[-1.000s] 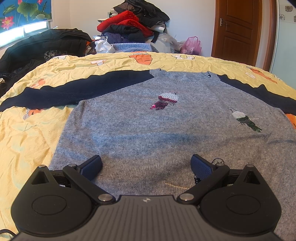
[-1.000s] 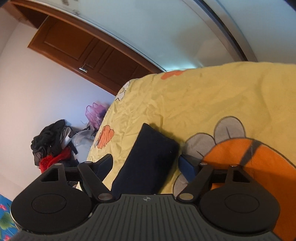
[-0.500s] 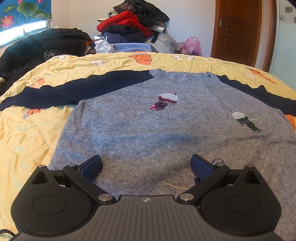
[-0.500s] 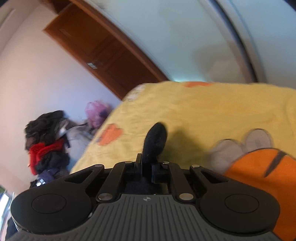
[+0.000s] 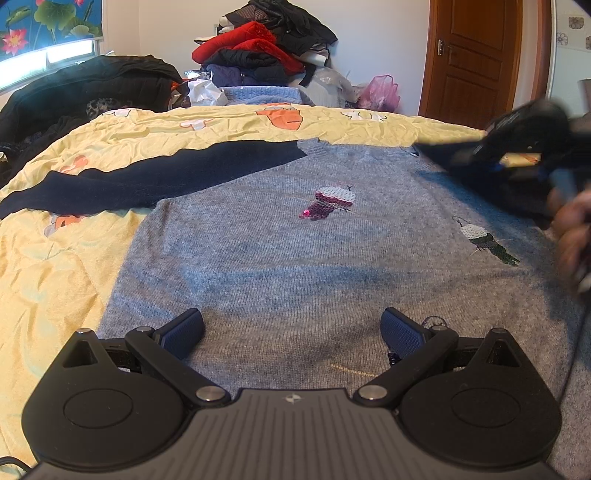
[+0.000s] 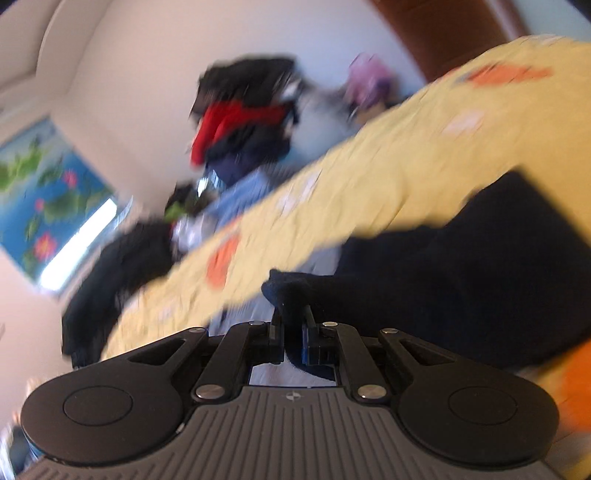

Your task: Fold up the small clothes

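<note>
A grey knit sweater (image 5: 295,258) with dark navy sleeves lies flat on the yellow bedspread (image 5: 55,258). Its left sleeve (image 5: 147,181) stretches out to the left. My left gripper (image 5: 291,332) is open and empty, low over the sweater's hem. My right gripper (image 6: 292,328) is shut on the cuff of the right navy sleeve (image 6: 480,288) and holds it lifted off the bed. In the left wrist view the right gripper (image 5: 517,147) shows blurred at the right edge, over the sweater's right shoulder.
A heap of clothes (image 5: 266,48) is piled behind the bed, with a black jacket (image 5: 92,88) at the back left. A pink bag (image 5: 380,92) and a wooden door (image 5: 476,59) are at the back right. A window blind (image 5: 48,22) hangs at the upper left.
My right gripper shut on the navy sleeve cuff, then lifted it and swung it left over the sweater, coming into the left wrist view. The left gripper has not moved.
</note>
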Motion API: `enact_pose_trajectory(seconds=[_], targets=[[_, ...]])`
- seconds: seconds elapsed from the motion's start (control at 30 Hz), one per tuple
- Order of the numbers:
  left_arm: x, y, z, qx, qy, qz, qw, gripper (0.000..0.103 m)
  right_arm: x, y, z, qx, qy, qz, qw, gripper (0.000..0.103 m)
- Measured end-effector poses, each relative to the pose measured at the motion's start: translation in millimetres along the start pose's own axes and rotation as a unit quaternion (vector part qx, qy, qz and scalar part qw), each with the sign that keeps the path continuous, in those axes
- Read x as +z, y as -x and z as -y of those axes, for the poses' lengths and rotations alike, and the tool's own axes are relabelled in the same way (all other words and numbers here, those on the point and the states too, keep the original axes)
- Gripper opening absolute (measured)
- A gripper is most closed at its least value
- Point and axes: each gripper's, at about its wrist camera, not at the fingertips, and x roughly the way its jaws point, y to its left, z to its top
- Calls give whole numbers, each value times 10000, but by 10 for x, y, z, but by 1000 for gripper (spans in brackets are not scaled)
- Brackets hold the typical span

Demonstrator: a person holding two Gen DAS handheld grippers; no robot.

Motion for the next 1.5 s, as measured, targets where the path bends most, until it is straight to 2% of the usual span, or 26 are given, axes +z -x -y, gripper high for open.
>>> enact_pose_trajectory(seconds=[0.1,0.23,0.27,0.33,0.43,0.47,0.5,0.57,0.6,0.63,0.67,0.73,0.8,0.83,0.87,0.97,1.03,1.07,1.1,1.13,1.23,1.33,1.5], targets=[[4,-9,9,12,-31,-13,10000,103,-240,-36,-161,-221,161,-230,9994,28],[34,32,-13,-67,-42,-32,10000,103,-241,278,-181,40,38,25,10000,55],[79,54,-16,-131,-27,-40,9999,103,-267,336,-62,70,87,76,9999,56],[224,124,-32,-383,102,80,9992,103,-303,500,23,112,174,163,9997,56],[604,161,-63,-1251,559,176,9904,103,-372,632,163,138,136,128,9997,56],[749,91,-76,-1683,814,55,9824,103,-397,647,222,149,63,103,9998,56],[877,-27,-98,-2194,1126,-124,9690,103,-423,662,267,162,-1,81,9998,56],[1045,-369,-119,-3032,1822,-683,9328,103,-477,666,365,163,-155,52,9997,56],[1099,-560,-96,-3266,2156,-970,9151,103,-510,653,414,154,-237,35,9996,56],[1123,-715,-55,-3309,2406,-1147,9052,103,-539,657,458,191,-335,39,9992,54],[1148,-861,-2,-3292,2540,-1266,9006,103,-553,658,486,290,-422,88,9986,55],[1181,-1091,118,-3199,2658,-1393,8987,100,-556,674,534,424,-528,114,9976,57],[1193,-1261,231,-3232,2733,-1547,8927,79,-563,691,577,538,-632,167,9964,57],[1201,-1339,256,-3295,2742,-1659,8881,73,-567,701,588,579,-650,176,9961,57],[1211,-1399,314,-3295,2710,-1752,8873,62,-572,711,592,609,-653,182,9958,57],[1246,-1498,447,-3163,2506,-1805,8970,56,-582,727,598,678,-701,224,9950,58],[1262,-1532,510,-3037,2382,-1741,9059,44,-583,729,596,709,-721,240,9946,59],[1269,-1543,530,-2960,2327,-1723,9102,32,-583,732,596,722,-722,241,9945,59],[1274,-1556,544,-2879,2263,-1721,9145,14,-582,735,588,732,-717,242,9944,60],[1286,-1574,562,-2778,2163,-1734,9198,8,-584,735,584,738,-709,243,9944,60],[1313,-1525,618,-2598,1780,-1618,9352,7,-580,734,564,744,-688,243,9946,61],[1383,-1366,664,-2478,1354,-1286,9506,6,-581,733,563,751,-685,247,9945,61],[1489,-1010,369,-2249,1012,-630,9671,6,-579,732,563,750,-669,239,9947,61]])
